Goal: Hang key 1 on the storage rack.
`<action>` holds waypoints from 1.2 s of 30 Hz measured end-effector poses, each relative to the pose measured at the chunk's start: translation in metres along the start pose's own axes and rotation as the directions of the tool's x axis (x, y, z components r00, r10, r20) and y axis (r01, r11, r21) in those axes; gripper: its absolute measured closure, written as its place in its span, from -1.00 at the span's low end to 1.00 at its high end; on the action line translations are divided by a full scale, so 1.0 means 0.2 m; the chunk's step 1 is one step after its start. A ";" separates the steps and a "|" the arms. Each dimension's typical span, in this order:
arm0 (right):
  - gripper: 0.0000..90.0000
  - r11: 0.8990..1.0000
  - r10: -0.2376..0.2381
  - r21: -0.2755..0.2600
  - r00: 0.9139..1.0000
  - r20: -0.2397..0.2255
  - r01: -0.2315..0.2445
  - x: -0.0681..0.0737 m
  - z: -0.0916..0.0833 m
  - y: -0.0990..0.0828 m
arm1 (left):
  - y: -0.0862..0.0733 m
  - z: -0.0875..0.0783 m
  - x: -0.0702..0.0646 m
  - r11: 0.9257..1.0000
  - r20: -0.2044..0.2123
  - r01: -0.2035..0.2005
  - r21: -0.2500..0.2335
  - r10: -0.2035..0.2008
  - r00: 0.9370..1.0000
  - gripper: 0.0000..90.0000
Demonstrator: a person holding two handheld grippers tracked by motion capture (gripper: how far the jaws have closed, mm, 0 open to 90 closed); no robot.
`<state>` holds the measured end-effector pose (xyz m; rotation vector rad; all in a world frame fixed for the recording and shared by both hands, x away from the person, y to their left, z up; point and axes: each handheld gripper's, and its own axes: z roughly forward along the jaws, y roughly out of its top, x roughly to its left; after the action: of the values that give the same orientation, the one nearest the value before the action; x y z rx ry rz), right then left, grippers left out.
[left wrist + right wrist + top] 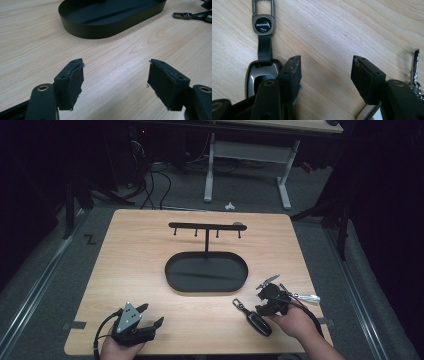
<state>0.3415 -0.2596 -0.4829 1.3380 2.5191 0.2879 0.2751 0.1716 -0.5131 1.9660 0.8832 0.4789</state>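
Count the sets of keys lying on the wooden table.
2: a black car key fob with strap and metal clasp just left of the right claw; a silvery metal key bunch at its right.

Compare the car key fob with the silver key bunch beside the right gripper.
The car key fob is dark and bulky, on a short black strap with a clasp; the silver key bunch is pale, thin metal. The fob lies left of the right gripper, the bunch to its right. Both lie flat on the wooden table, unheld.

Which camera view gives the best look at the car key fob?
The right gripper view: the key fob lies close up, strap and clasp sharp. The high view shows it whole but small; the left gripper view catches just its clasp.
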 end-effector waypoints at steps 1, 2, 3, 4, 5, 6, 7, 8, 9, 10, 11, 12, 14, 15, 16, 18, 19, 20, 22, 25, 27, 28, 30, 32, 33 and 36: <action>-0.09 1.000 -0.007 0.013 1.000 -0.001 0.007 0.00 0.00 0.01 | 0.00 0.00 0.00 1.000 0.002 -0.004 0.002 0.004 1.000 -0.36; -0.10 1.000 -0.005 0.025 1.000 -0.009 0.006 0.00 0.00 0.01 | 0.00 0.00 0.00 1.000 0.006 -0.007 0.004 0.007 1.000 -0.36; -0.11 0.999 -0.006 0.038 1.000 -0.014 0.007 -0.01 0.01 0.02 | -0.01 0.00 -0.01 1.000 0.009 -0.008 0.007 0.008 1.000 -0.36; -0.12 0.999 -0.005 0.051 1.000 -0.020 0.006 -0.01 0.01 0.02 | -0.01 0.00 -0.01 1.000 0.012 -0.009 0.009 0.009 1.000 -0.36; -0.13 0.998 -0.008 0.066 1.000 -0.029 0.010 -0.01 0.01 0.03 | -0.01 0.00 -0.01 1.000 0.013 -0.011 0.010 0.010 1.000 -0.36; -0.15 0.997 -0.006 0.077 0.999 -0.040 0.009 -0.01 0.01 0.04 | -0.01 0.00 -0.01 1.000 0.014 -0.012 0.010 0.011 1.000 -0.36; -0.17 0.996 -0.007 0.089 0.999 -0.046 0.011 -0.02 0.01 0.05 | -0.01 0.01 -0.01 1.000 0.013 -0.014 0.006 0.014 1.000 -0.36; -0.17 0.994 -0.009 0.106 0.998 -0.054 0.015 -0.02 0.00 0.06 | -0.01 0.00 -0.01 1.000 0.012 -0.017 0.005 0.017 1.000 -0.37; -0.18 0.994 -0.015 0.111 0.998 -0.057 0.021 -0.02 -0.01 0.07 | -0.01 0.00 -0.01 1.000 0.012 -0.019 0.004 0.019 1.000 -0.37; -0.19 0.993 -0.016 0.120 0.998 -0.057 0.023 -0.02 -0.02 0.09 | -0.01 0.00 -0.01 1.000 0.012 -0.018 0.003 0.018 1.000 -0.37; -0.21 0.992 -0.019 0.127 0.998 -0.061 0.026 -0.03 -0.03 0.10 | -0.01 0.00 -0.01 1.000 0.013 -0.020 0.005 0.020 1.000 -0.37; -0.22 0.990 -0.022 0.138 0.998 -0.066 0.031 -0.03 -0.04 0.11 | -0.01 0.00 -0.02 1.000 0.015 -0.020 0.006 0.020 1.000 -0.37; -0.22 0.987 -0.043 0.154 0.996 -0.075 0.054 -0.03 -0.06 0.13 | -0.01 0.01 -0.02 1.000 0.019 -0.025 0.012 0.025 1.000 -0.37; -0.22 0.985 -0.053 0.157 0.996 -0.078 0.064 -0.02 -0.07 0.14 | -0.01 0.01 -0.02 1.000 0.016 -0.025 0.010 0.025 1.000 -0.37; -0.22 0.985 -0.055 0.156 0.995 -0.079 0.067 -0.02 -0.08 0.14 | -0.01 0.01 -0.02 0.999 0.018 -0.033 0.013 0.033 0.999 -0.37; -0.21 0.984 -0.077 0.156 0.993 -0.085 0.090 0.00 -0.10 0.15 | -0.01 0.01 -0.03 0.999 0.020 -0.039 0.020 0.039 0.999 -0.37; -0.22 0.982 -0.081 0.162 0.993 -0.091 0.095 0.00 -0.10 0.15 | -0.01 0.01 -0.03 0.999 0.020 -0.040 0.018 0.040 0.999 -0.37; -0.23 0.980 -0.089 0.168 0.992 -0.095 0.104 0.01 -0.10 0.16 | -0.01 0.02 -0.03 0.999 0.022 -0.041 0.020 0.041 0.999 -0.37; -0.24 0.975 -0.113 0.180 0.988 -0.102 0.130 0.04 -0.09 0.16 | -0.01 0.02 -0.03 0.999 0.024 -0.044 0.021 0.044 0.999 -0.37; -0.27 0.973 -0.111 0.192 0.987 -0.115 0.132 0.08 -0.08 0.17 | -0.01 0.02 -0.03 0.999 0.028 -0.047 0.022 0.047 0.999 -0.37; -0.29 0.970 -0.134 0.187 0.983 -0.129 0.157 0.10 -0.06 0.19 | -0.01 0.02 -0.03 0.998 0.032 -0.052 0.024 0.051 0.998 -0.37; -0.30 0.970 -0.132 0.185 0.981 -0.140 0.156 0.12 -0.05 0.19 | -0.01 0.02 -0.03 0.998 0.030 -0.052 0.021 0.051 0.998 -0.37; -0.33 0.970 -0.140 0.178 0.977 -0.161 0.168 0.14 -0.04 0.20 | -0.01 0.02 -0.03 0.998 0.033 -0.054 0.024 0.053 0.998 -0.37; -0.34 0.968 -0.149 0.177 0.974 -0.168 0.178 0.16 -0.02 0.21 | -0.01 0.02 -0.03 0.998 0.034 -0.055 0.026 0.054 0.998 -0.37; -0.34 0.967 -0.159 0.171 0.972 -0.171 0.188 0.17 -0.01 0.22 | -0.01 0.02 -0.03 0.998 0.032 -0.060 0.024 0.059 0.998 -0.37; -0.25 0.963 -0.168 0.184 0.971 -0.171 0.199 0.18 0.02 0.23 | -0.01 0.02 -0.04 0.997 0.036 -0.065 0.031 0.064 0.997 -0.37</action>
<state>0.3589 -0.2034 -0.4785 1.1759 2.8441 0.1036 0.2722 0.1644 -0.5172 2.0311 0.8119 0.4694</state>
